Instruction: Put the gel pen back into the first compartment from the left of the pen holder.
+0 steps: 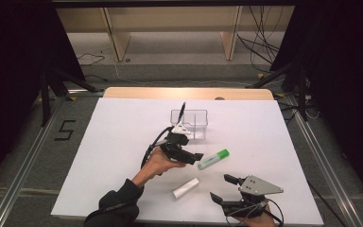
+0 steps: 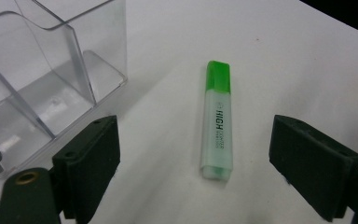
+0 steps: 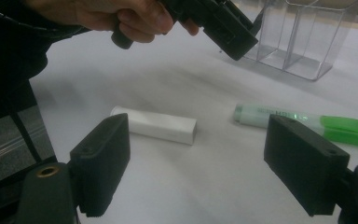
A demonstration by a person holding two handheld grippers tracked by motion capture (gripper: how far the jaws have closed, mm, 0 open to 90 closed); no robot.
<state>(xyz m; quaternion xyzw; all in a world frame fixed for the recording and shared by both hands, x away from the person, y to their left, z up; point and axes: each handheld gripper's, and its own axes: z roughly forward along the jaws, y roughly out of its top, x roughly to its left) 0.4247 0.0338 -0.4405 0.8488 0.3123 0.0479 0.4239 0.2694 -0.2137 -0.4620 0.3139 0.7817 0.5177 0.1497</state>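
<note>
Now left gripper [image 2: 193, 158] over highlighter [image 2: 217, 119].

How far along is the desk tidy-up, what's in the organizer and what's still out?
Done: one dark pen stands in the clear organizer. In hand: the left gripper is open, lined up over the green highlighter but not touching it. Left: the highlighter and the white eraser-like block still lie on the table; the right gripper is open, holding nothing.

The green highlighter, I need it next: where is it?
Green highlighter lies flat on the white table, right of the left tongs, before the clear organizer.
</note>
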